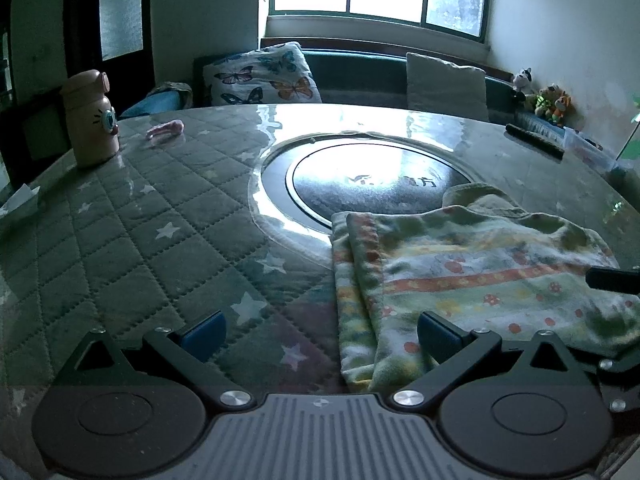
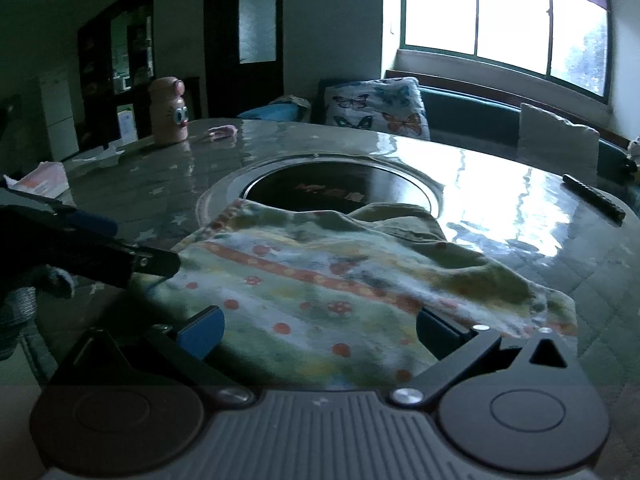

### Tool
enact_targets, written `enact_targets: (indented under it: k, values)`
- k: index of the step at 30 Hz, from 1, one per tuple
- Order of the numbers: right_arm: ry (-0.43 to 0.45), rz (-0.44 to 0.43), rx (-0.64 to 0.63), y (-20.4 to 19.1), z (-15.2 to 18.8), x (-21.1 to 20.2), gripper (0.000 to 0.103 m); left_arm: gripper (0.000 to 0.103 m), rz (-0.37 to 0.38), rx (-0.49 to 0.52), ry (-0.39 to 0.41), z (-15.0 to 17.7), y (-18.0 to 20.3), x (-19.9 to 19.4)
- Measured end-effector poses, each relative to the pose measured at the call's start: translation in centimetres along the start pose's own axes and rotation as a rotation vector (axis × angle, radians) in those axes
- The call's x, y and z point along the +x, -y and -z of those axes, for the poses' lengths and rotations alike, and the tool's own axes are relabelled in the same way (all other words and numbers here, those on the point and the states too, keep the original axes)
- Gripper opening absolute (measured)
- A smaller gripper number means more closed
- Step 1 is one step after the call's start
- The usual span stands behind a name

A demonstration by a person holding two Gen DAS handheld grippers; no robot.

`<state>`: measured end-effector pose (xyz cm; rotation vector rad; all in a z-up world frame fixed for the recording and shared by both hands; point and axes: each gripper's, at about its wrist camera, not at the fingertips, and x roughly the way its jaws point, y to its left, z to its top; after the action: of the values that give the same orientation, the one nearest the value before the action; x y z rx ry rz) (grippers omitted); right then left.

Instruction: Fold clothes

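Note:
A small patterned garment [image 1: 480, 280], green and white with orange stripes and red dots, lies folded over on the round table; it also shows in the right wrist view [image 2: 320, 280]. My left gripper [image 1: 320, 334] is open, low over the table at the garment's left edge, with its right finger over the cloth. My right gripper [image 2: 318, 334] is open just above the garment's near part, cloth between its blue-padded fingers. The left gripper's finger [image 2: 120, 256] shows at the garment's left side in the right wrist view.
The table [image 1: 140, 232] has a quilted star-print cover under clear plastic and a dark round inset [image 1: 368, 184] in the middle. A pink bottle [image 1: 90, 120], a small pink item [image 1: 166, 130], a dark stick [image 1: 534, 140] and papers [image 2: 40, 180] lie around. A bench with pillows [image 1: 264, 76] is behind.

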<state>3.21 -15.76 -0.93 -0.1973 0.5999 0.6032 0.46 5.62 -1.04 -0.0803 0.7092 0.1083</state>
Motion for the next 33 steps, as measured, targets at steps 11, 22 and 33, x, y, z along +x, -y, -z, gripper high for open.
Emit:
enact_targets:
  k: [11,22,33]
  values:
    - [-0.009,-0.059,-0.064,-1.9,-0.4,-0.3,0.097,0.103,-0.013,-0.004,-0.008,0.1,-0.6,0.5]
    - [-0.023,-0.174,-0.201,-5.0,-1.2,0.4,0.080,0.103,-0.007,-0.024,-0.022,0.3,-1.6,0.9]
    - [-0.027,-0.184,-0.414,-8.7,-1.2,1.9,0.059,0.102,0.020,-0.125,-0.002,-1.7,-3.3,0.4]
